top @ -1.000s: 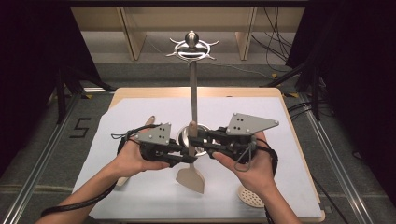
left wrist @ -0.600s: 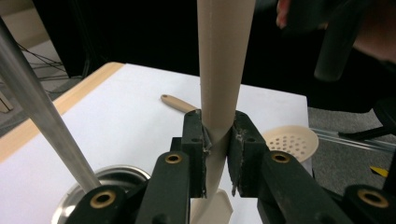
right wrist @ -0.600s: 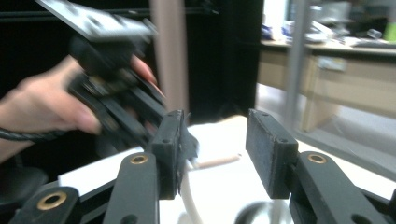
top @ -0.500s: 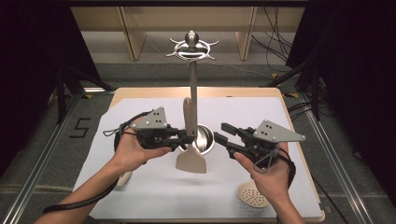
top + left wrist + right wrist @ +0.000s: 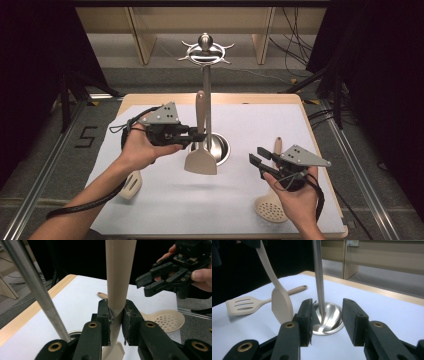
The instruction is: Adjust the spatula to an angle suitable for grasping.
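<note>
White cloth covers the wooden counter (image 5: pixel 320 107), with dark curtains at both sides and pale wooden shelving beyond it. At the middle of the cloth stands a metal utensil stand (image 5: pixel 206 100), a slim pole rising from a shiny round base to a ring of hooks at its top.

The left tongs (image 5: pixel 199 136) hold the solid spatula (image 5: pixel 200 159) by its handle, the pads pressed on it from both sides as the left gripper view (image 5: pixel 115 322) makes plain. The spatula hangs upright just in front of the pole, blade down and clear of the cloth, right beside the stand's base.

The right tongs (image 5: pixel 258 161) stand apart and hold nothing; their jaws have just been closing a little, with nothing between them. They hover low over the cloth, to the right of the stand and aimed toward it; the right gripper view (image 5: pixel 325 315) looks straight at the base.

A slotted spatula (image 5: pixel 245 305) lies flat on the cloth near the left forearm. A perforated skimmer (image 5: pixel 271 205) lies by the right hand, partly under it
</note>
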The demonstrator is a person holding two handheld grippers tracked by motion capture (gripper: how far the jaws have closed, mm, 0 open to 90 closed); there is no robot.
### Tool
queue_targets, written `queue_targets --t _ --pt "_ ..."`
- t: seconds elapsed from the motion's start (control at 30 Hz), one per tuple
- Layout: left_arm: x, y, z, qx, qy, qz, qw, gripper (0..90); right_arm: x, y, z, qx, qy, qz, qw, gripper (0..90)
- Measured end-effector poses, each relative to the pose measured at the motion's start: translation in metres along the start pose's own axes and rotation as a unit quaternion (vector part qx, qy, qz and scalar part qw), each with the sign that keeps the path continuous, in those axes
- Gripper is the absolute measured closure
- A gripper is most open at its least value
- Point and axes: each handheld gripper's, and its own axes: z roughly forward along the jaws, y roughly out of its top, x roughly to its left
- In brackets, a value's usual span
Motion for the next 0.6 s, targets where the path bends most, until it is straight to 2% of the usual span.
queue_targets --t 0.03,0.07,0.27,0.3,0.33,0.6 --pt "0.002 0.001 -0.001 0.002 0.000 0.001 1.0000 77.4 0.000 -0.001 0.001 -0.003 -0.003 -0.001 1.0000 61.9" --pt "0.003 0.001 -0.001 0.000 0.000 -0.003 1.0000 77.4 0.000 -0.002 -0.002 0.006 -0.010 -0.001 0.9999 61.8" --pt "0.010 0.005 -0.002 0.004 0.004 -0.005 1.0000 77.4 0.000 -0.008 -0.001 0.013 -0.013 -0.009 0.9998 61.8" --pt "0.011 0.006 -0.001 0.006 0.003 -0.004 1.0000 77.4 0.003 -0.009 -0.001 0.015 -0.011 0.007 0.9998 61.8" --pt "0.012 0.006 -0.001 0.005 0.003 -0.004 1.0000 77.4 0.003 -0.010 0.000 0.015 -0.011 0.009 0.9998 61.8" --pt "0.019 0.015 0.000 0.010 0.005 0.000 0.9999 77.4 0.001 -0.010 -0.001 0.013 -0.011 0.003 0.9999 61.7"
